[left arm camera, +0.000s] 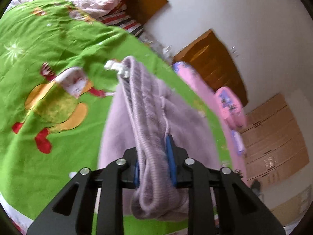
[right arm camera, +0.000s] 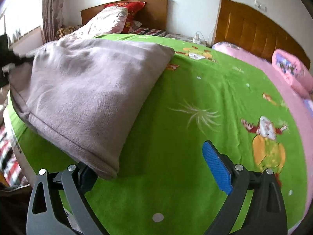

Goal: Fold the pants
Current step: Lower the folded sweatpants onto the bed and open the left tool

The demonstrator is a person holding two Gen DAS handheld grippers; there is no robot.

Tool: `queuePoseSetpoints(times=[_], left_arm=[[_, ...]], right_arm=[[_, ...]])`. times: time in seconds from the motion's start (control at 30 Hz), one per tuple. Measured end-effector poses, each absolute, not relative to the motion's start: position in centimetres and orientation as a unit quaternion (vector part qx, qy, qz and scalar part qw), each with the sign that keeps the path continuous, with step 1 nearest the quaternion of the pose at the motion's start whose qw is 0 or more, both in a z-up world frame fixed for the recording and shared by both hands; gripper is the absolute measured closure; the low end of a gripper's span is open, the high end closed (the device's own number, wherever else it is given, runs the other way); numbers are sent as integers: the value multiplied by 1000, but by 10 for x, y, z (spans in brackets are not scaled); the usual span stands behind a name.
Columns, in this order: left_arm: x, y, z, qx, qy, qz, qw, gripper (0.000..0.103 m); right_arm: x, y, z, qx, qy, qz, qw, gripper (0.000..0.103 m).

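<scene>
Left gripper [left arm camera: 154, 168] fingers clamped on the ribbed waistband of the lilac fleece pants [left arm camera: 156, 113], right gripper [right arm camera: 156, 170] fingers wide apart beside the hem lying on the green printed bedsheet [right arm camera: 195, 82]; best keep the soft bunched cloth taut and edges matched when lowering.

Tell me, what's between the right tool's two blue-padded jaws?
Only bare green bedsheet, per the right wrist view; the lilac pants drape over one side of the right gripper.
</scene>
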State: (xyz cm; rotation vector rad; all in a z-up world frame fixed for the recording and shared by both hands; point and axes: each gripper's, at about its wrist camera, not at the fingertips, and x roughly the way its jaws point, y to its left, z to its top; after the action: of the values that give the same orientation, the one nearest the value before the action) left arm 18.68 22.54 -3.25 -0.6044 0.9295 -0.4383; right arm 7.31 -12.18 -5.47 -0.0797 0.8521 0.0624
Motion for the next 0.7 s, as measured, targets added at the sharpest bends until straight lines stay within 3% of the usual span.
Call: queuePoseSetpoints(times=[0.13,0.17,0.2,0.23,0.3,0.43,0.47,0.5,0.57,0.63,0.7], left_arm=[[192,240,-61,-329,430,-219,812,57],[189,241,-54,-317,424,-204,823,45],[185,242,-45,-294,420,-165,843,20],[179,242,-35,-262,411,-115,866,16],[164,231,-2,-184,371,-69,908,16],[148,180,39,-102,318,-154,930,8],[150,164,37,-86,323,-175,926,7],[154,150,31,-72,330,-193,921,7],[164,129,11,-38,360,-194,912,7],[180,116,-18,-7,393,-164,905,7],[172,111,-33,44,378,-156,911,5]], right_arm=[[74,-120,-54,-42,423,41,904,11],[74,-123,-52,-36,434,58,898,11],[73,-126,-50,-29,441,73,894,11],[69,-130,-44,-24,443,96,891,11],[60,-135,-31,-25,431,139,891,11],[55,-136,8,20,356,202,912,11],[61,-133,15,44,337,218,915,14],[71,-125,17,63,323,232,915,28],[88,-108,13,51,328,216,918,41],[98,-94,-3,33,351,224,908,42],[100,-87,-26,11,388,232,892,42]])
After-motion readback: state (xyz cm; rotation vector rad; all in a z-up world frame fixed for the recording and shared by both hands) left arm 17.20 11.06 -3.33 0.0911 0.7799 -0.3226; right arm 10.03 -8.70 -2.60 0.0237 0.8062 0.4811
